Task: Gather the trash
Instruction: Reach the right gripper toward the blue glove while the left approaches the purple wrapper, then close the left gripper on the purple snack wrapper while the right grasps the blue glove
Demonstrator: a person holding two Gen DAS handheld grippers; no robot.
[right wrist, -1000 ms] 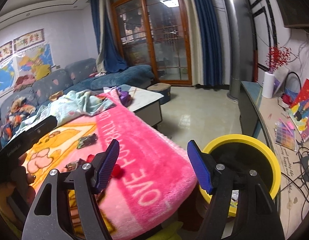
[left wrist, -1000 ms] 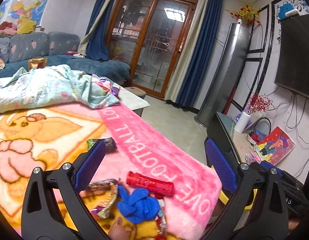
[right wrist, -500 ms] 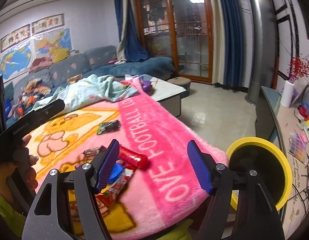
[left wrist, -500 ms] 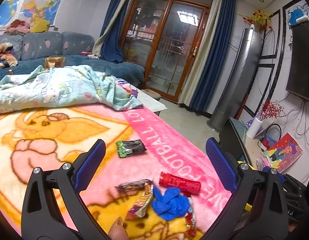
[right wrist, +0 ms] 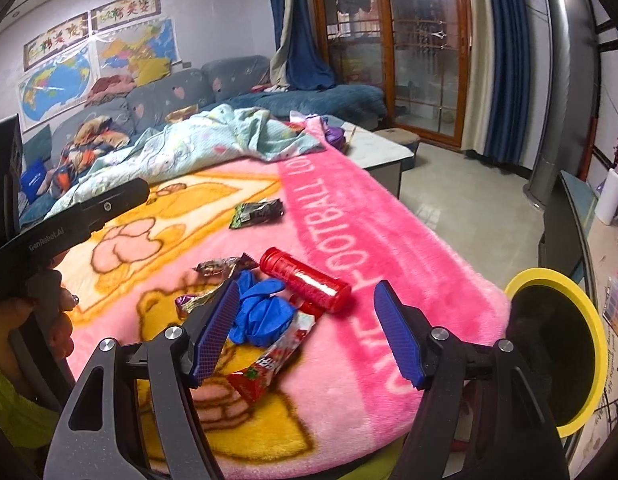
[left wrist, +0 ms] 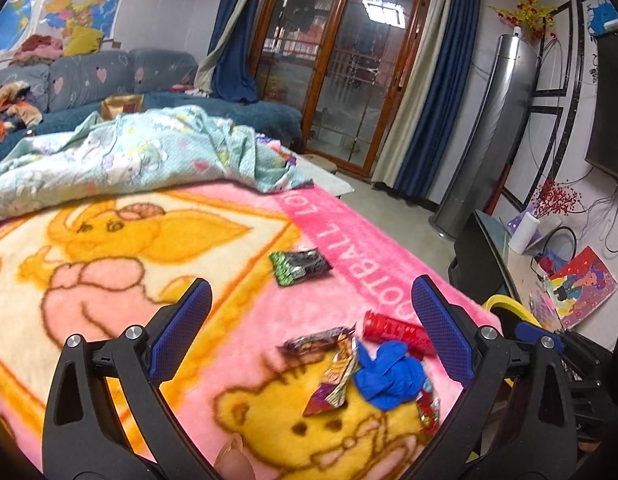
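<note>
Trash lies on a pink cartoon blanket point(left wrist: 109, 264): a red tube point(left wrist: 397, 330) point(right wrist: 305, 280), a crumpled blue glove point(left wrist: 389, 376) point(right wrist: 261, 308), shiny snack wrappers point(left wrist: 333, 364) point(right wrist: 221, 270), a red strawberry wrapper point(right wrist: 269, 364) and a dark green wrapper point(left wrist: 301, 266) point(right wrist: 257, 212) farther off. A yellow-rimmed black bin point(right wrist: 557, 352) point(left wrist: 505, 304) stands right of the blanket's edge. My left gripper point(left wrist: 309, 328) is open and empty above the pile. My right gripper point(right wrist: 309, 332) is open and empty, just in front of the tube and glove.
A crumpled light-blue quilt point(left wrist: 121, 160) lies at the blanket's far end. A blue sofa point(right wrist: 181, 92) with clothes stands behind. A low black TV stand point(left wrist: 481, 252) with clutter runs along the right wall. Tiled floor point(right wrist: 461, 196) lies between.
Both grippers have tipped down and moved in over the blanket, so the trash pile now sits higher and larger in both views. Both stayed open.
</note>
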